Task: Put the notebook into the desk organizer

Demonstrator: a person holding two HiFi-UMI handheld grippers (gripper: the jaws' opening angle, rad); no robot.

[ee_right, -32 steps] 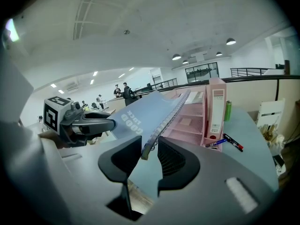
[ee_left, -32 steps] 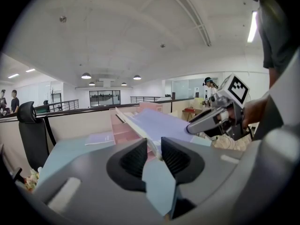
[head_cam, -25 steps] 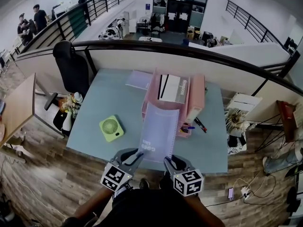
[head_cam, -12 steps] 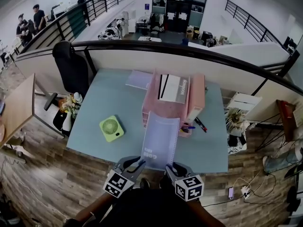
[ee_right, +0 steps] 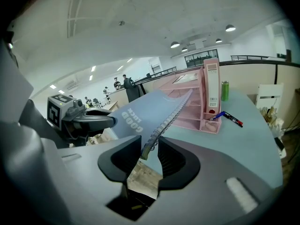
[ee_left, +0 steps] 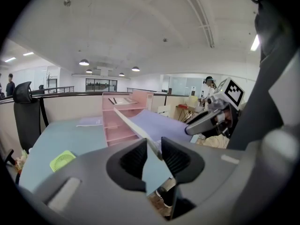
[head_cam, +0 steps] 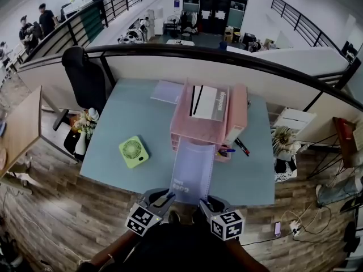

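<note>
The notebook runs lengthwise toward the desk organizer, its far short edge at the organizer's lower front and its spiral edge on the right. The left gripper and right gripper each clamp a near corner. It now sits lower and flatter than a second ago.

Tabletop: green fan front-left, lilac pad flat at far edge. Blue pen and marker lie close together, right side. Green can upright at back. Black chair and flowers off the left edge.
</note>
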